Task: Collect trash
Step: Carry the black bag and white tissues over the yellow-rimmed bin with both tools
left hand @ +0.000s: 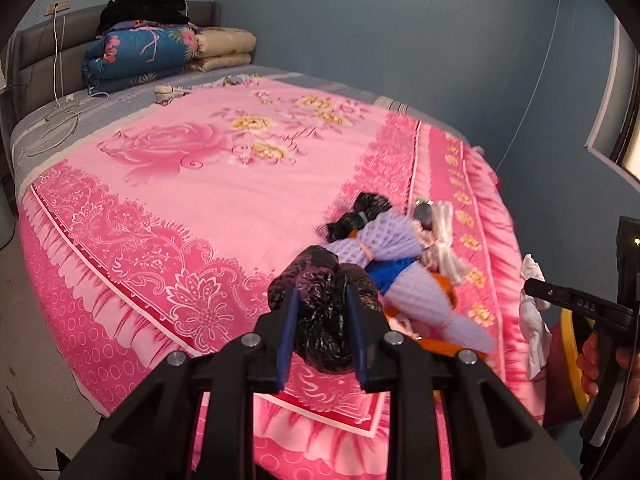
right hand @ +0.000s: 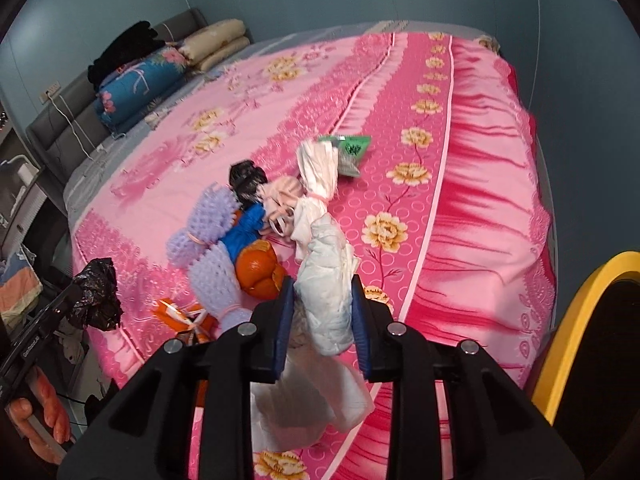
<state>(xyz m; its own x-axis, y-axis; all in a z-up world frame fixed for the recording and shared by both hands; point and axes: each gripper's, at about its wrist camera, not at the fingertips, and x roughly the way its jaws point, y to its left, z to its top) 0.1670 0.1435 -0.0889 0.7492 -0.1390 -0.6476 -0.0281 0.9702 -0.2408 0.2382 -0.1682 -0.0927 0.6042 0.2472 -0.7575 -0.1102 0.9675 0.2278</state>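
Observation:
My left gripper (left hand: 320, 300) is shut on a crumpled black plastic bag (left hand: 324, 312), held above the near edge of the pink bed (left hand: 200, 200); the bag also shows in the right wrist view (right hand: 98, 296). My right gripper (right hand: 322, 296) is shut on a white tied plastic bag (right hand: 324, 280), which hangs at the right in the left wrist view (left hand: 534, 316). A trash pile lies on the bed: purple foam nets (right hand: 208, 240), a blue bag (right hand: 246, 232), an orange bag (right hand: 258, 270), a small black bag (right hand: 248, 180), a green wrapper (right hand: 352, 148).
A yellow-rimmed bin (right hand: 576, 320) stands beside the bed at the right. Folded quilts (left hand: 160, 52) and black clothing (left hand: 144, 4) are stacked at the headboard. White cables (left hand: 60, 116) lie on the grey sheet. Blue walls surround the bed.

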